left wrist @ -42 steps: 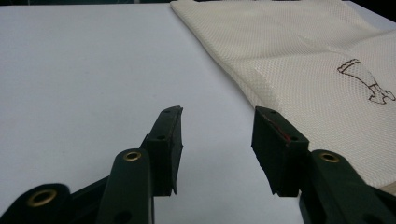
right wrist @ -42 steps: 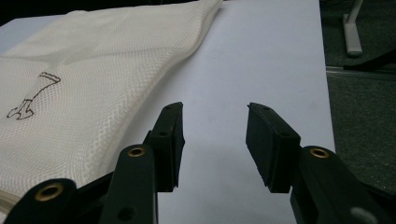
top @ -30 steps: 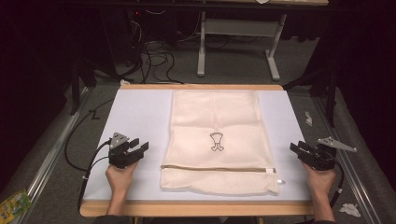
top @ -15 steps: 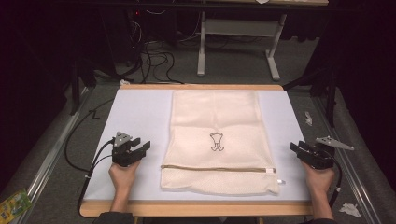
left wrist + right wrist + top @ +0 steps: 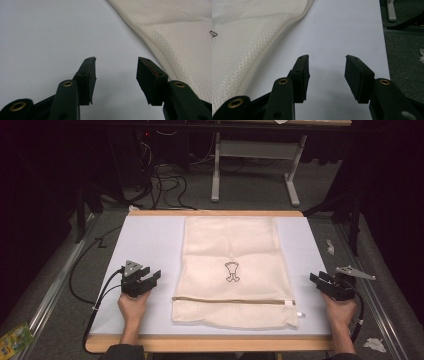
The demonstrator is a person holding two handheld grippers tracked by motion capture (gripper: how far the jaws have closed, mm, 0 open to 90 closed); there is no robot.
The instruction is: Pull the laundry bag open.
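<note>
Item: mesh bag, cream, lay flat at the middle of the tabletop, its long side running away from the person. A small dark emblem sat near its centre; a zip ran across it near the front edge.

Left hand-held gripper: rested on the pale tabletop just left of the bag, well apart from the right one, held by the left hand. In the left gripper view its jaws stood spread over bare surface, nothing between them, the bag's edge lying just beside the right jaw.

Right hand-held gripper: sat at the tabletop's right edge, near the bag's right side, held by the right hand. In the right gripper view its jaws were spread and empty, the bag off to their left.
</note>
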